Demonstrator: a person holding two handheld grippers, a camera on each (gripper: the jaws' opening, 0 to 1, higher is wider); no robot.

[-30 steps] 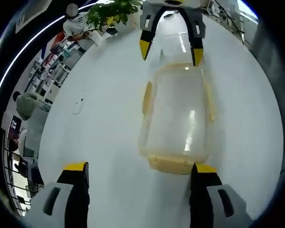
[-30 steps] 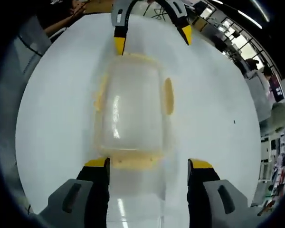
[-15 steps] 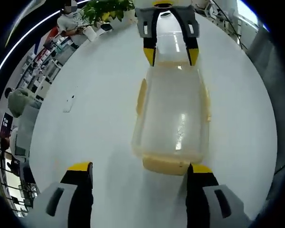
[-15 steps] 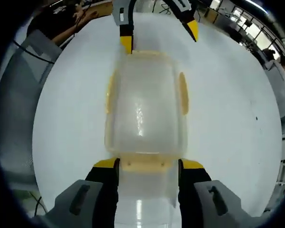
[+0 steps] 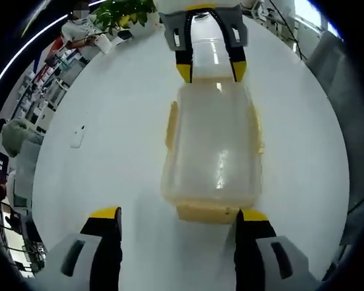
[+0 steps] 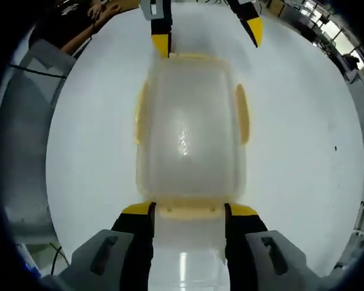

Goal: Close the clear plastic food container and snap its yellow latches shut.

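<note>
The food container [image 5: 211, 148] at frame centre is clear, slightly frosted plastic, glossy enough to carry bright glints on its lid. Its latches [image 6: 188, 210] are opaque yellow plastic with a smooth, dull sheen. The table [image 5: 118, 115] around it is white, smooth and semi-glossy. The right gripper [image 6: 188, 213] at lower frame shows matt grey plastic with yellow tips.

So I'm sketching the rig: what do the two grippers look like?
Both match: the left gripper and right gripper each have two black jaws with yellow tips on grey moulded bodies with slot-shaped recesses. No cables or sleeves can be seen.
</note>
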